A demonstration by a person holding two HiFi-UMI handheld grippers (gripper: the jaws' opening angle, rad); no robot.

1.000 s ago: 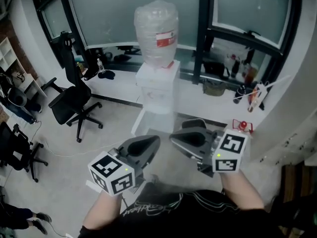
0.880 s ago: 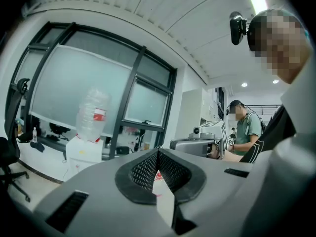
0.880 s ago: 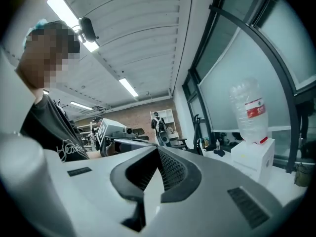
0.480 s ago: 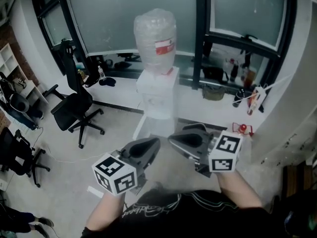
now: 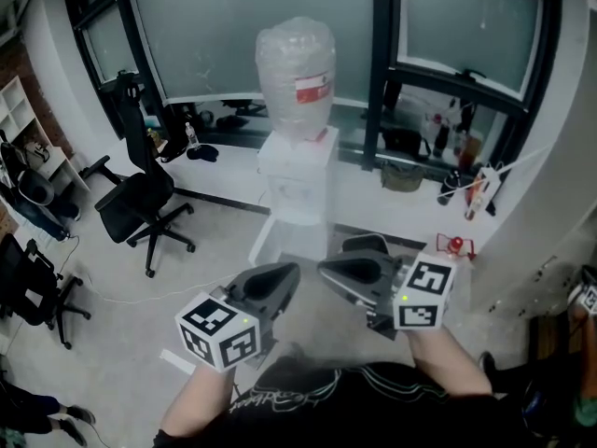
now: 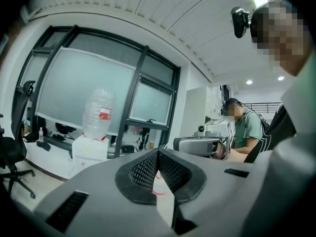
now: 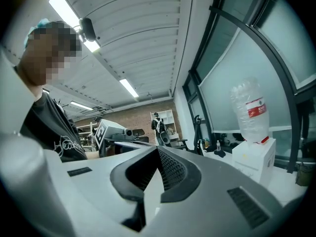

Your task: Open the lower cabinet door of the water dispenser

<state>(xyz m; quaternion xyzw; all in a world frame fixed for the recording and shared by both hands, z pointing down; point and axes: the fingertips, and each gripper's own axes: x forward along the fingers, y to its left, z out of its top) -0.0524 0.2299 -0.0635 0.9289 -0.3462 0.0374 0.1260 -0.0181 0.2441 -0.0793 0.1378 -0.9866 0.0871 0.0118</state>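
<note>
The white water dispenser (image 5: 297, 180) stands against the window wall with a clear bottle (image 5: 296, 73) on top. Its lower cabinet (image 5: 284, 236) is partly hidden behind my grippers, and I cannot tell how its door stands. Both grippers hang close to my body, well short of the dispenser, with their tips turned toward each other. The left gripper (image 5: 287, 276) is shut on nothing, jaws meeting at the tip (image 6: 158, 152). The right gripper (image 5: 328, 271) is also shut and empty (image 7: 158, 149). The dispenser shows far off in both gripper views (image 6: 90, 147) (image 7: 254, 157).
A black office chair (image 5: 140, 199) stands left of the dispenser, with another (image 5: 28, 287) at the left edge. The window ledge (image 5: 448, 147) at the right holds bottles and bags. A small red object (image 5: 455, 243) sits on the floor. A seated person (image 6: 244, 132) is behind me.
The head view has lifted a little, so the dispenser sits slightly lower in the picture. Both grippers stay shut and hold nearly the same place.
</note>
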